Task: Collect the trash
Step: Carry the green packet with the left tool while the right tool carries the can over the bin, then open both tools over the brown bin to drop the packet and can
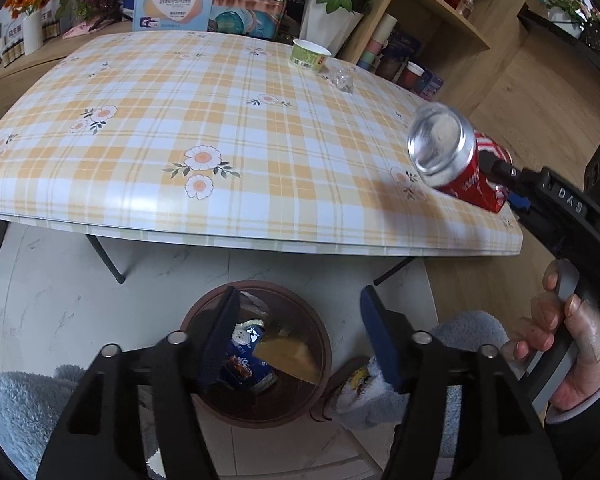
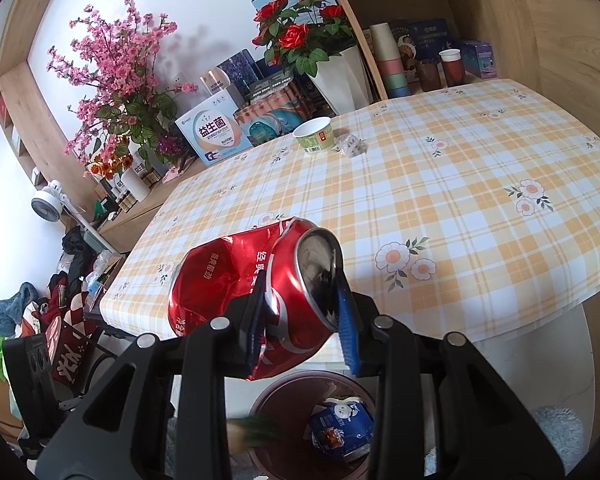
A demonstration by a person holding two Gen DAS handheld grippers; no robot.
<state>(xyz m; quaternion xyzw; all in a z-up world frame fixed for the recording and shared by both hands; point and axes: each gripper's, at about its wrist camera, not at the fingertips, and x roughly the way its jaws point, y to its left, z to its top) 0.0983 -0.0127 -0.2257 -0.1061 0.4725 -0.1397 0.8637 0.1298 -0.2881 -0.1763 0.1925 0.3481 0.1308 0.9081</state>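
Bright daylight, fisheye-warped edges, perhaps blur.

The left gripper (image 1: 296,340) pointed steeply down, its 2 pads apart and bare. At the right, a hand (image 1: 572,344) gripped the handle of the right gripper (image 2: 300,312), whose pads pinched a crushed can (image 2: 256,292).

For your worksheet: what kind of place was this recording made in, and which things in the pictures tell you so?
Probably a lived-in home room, perhaps a dining corner. A table with a flowered check cloth, wooden shelves of cups and boxes, potted roses, and a brown waste bin on the tiled floor point that way.
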